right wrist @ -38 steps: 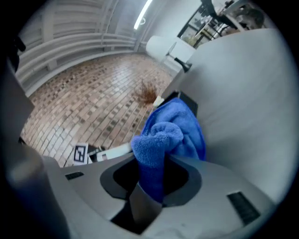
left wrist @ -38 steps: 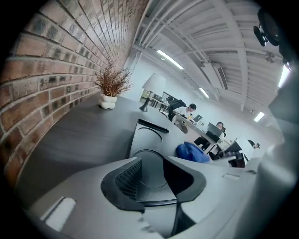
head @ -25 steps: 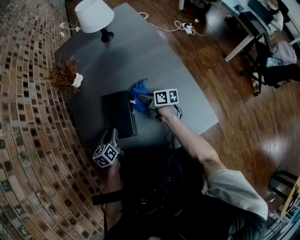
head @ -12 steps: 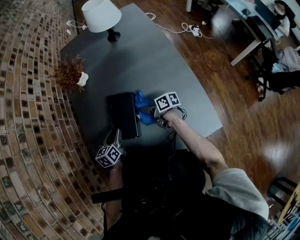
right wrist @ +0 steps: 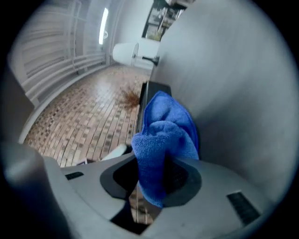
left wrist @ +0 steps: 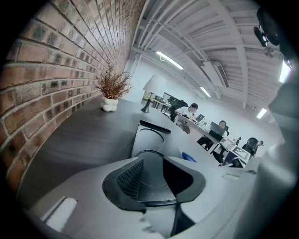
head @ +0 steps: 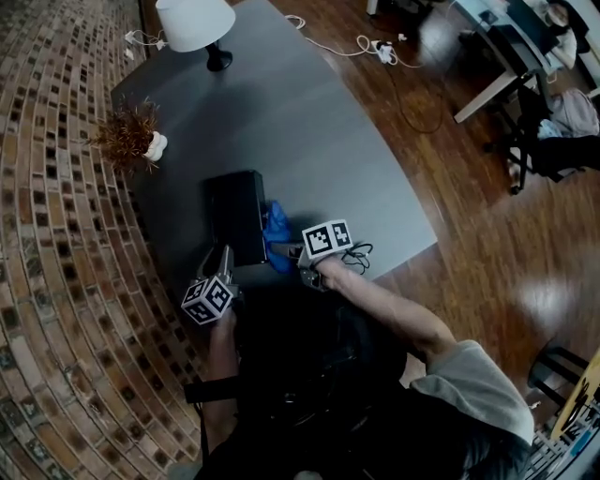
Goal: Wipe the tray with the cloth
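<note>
The black tray [head: 234, 214] lies on the grey table [head: 309, 131], close to the brick wall. From the near side my left gripper [head: 225, 256] reaches the tray's near end. In the left gripper view the jaws of the left gripper [left wrist: 152, 170] are shut on the tray's [left wrist: 148, 135] near rim. My right gripper [head: 286, 251] is shut on a bunched blue cloth [head: 277, 232] at the tray's right side, toward its near end. In the right gripper view the cloth [right wrist: 163, 135] bulges out of the right gripper [right wrist: 156, 176], with the tray's dark edge [right wrist: 154, 88] behind it.
A white lamp [head: 192, 23] and a dried plant in a white pot [head: 131, 139] stand at the table's far end. The brick wall [head: 56, 244] runs along the left. Cables [head: 375, 47] lie on the wooden floor, and desks with chairs [head: 534, 103] stand at the right.
My right gripper has carried the cloth along the tray's right side, from near its far end toward the near end. The left gripper has stayed on the tray's near rim.
</note>
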{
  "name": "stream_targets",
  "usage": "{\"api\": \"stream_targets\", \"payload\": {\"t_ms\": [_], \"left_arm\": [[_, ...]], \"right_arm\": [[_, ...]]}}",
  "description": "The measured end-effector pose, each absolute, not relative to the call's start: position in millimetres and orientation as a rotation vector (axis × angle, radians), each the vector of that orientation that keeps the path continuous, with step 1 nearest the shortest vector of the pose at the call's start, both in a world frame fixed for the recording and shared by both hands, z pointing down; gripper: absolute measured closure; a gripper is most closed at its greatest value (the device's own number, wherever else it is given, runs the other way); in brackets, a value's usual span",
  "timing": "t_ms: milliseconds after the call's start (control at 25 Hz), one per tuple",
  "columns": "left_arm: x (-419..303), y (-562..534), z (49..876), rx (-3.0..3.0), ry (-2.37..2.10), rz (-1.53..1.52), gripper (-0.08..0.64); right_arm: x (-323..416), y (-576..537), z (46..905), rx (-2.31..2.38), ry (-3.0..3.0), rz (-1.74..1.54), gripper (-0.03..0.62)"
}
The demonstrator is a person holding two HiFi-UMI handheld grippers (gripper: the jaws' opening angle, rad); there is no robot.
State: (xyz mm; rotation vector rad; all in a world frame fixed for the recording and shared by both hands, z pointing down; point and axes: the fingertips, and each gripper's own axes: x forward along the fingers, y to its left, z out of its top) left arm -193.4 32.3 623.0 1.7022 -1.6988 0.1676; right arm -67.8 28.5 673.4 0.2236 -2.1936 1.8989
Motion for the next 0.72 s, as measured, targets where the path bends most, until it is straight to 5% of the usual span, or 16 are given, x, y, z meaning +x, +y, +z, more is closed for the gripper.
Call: {"api": "stream_targets", "payload": {"t_ms": [320,480,720], "left_arm": [[-190.7,31.5,622.6,1.724,-1.692,0.163,0.434],[-189.9,34.6,623.1,1.739,-1.655,0.148,0.436],[-179.1,34.6,622.7,1.767,-1.594,0.135,0.448]], "right_arm": [[-54.4,17.4,667.1,0.326,-2.285,1.809,0.474],[-55.4,97.9,671.5,-0.028,-2.069,1.691,0.472],[59.0,-4.4,642.5,0.314,-2.231,1.415,0.471]]}}
